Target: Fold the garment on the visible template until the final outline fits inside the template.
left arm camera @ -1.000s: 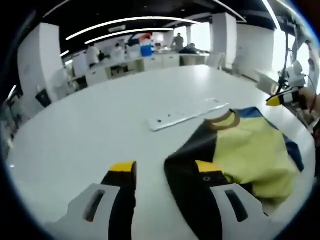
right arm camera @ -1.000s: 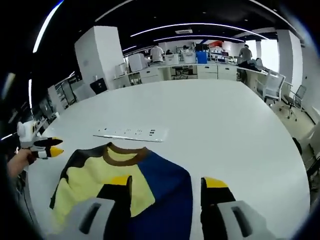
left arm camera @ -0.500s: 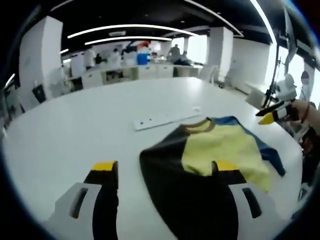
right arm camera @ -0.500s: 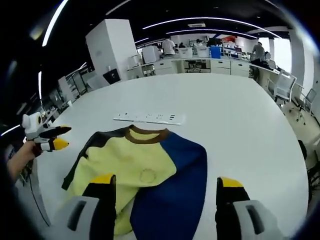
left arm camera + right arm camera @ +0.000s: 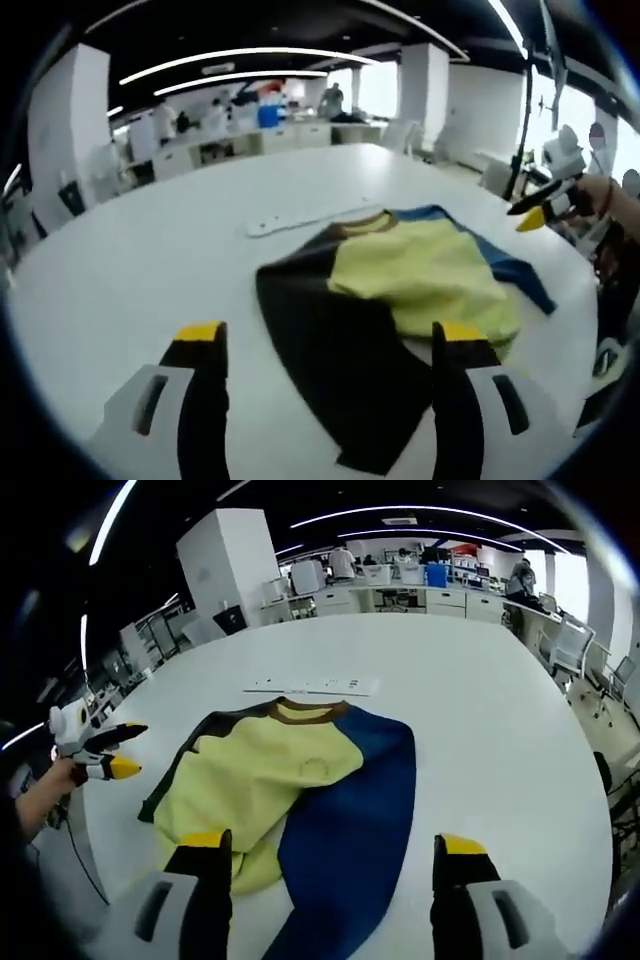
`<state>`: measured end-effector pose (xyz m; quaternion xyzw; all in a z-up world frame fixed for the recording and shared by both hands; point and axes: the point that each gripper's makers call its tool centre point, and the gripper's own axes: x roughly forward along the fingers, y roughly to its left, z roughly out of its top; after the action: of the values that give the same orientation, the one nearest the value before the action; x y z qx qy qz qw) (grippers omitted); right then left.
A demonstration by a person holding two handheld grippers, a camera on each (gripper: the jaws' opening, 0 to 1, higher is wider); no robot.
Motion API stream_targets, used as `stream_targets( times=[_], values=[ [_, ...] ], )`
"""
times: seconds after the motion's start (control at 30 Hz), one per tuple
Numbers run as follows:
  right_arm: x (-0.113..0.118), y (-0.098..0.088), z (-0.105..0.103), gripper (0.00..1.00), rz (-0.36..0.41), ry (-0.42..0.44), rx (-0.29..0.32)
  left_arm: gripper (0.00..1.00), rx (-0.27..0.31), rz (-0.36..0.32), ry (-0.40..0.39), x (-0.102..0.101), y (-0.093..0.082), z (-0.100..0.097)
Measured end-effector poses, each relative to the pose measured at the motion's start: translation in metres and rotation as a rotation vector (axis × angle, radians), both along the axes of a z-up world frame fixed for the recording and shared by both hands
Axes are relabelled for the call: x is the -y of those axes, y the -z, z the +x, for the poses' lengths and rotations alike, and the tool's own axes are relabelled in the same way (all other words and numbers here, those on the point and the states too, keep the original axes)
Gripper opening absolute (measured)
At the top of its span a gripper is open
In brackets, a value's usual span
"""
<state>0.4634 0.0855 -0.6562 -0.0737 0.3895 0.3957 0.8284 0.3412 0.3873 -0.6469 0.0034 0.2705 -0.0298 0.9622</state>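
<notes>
While both jaws stand wide apart and hold nothing, the left gripper [image 5: 325, 345] and right gripper [image 5: 325, 848] hover near the garment [image 5: 300, 790], which lies rumpled on the white table [image 5: 480, 710], collar far. Folding looks barely begun; next, each should take a near edge.

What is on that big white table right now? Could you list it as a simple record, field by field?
surface: white table
garment: shirt with yellow front, black and blue sleeves, brown collar, lying rumpled on the table
behind collar: flat white strip
left gripper: jaws open, holding nothing, over the black sleeve
right gripper: jaws open, holding nothing, over the blue sleeve
background: office desks, people far off
</notes>
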Motion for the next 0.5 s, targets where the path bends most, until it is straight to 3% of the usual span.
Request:
stream_targets(
  times=[0.27, 0.5],
  values=[
    [0.01, 0.009, -0.024, 0.78, -0.007, -0.006, -0.017, 0.77, -0.016, -0.008, 0.022, 0.019, 0.01, -0.015],
    [0.015, 0.018, -0.046, 0.73, -0.017, -0.023, 0.01, 0.74, -0.028, -0.021, -0.001, 0.037, 0.022, -0.024]
  ],
)
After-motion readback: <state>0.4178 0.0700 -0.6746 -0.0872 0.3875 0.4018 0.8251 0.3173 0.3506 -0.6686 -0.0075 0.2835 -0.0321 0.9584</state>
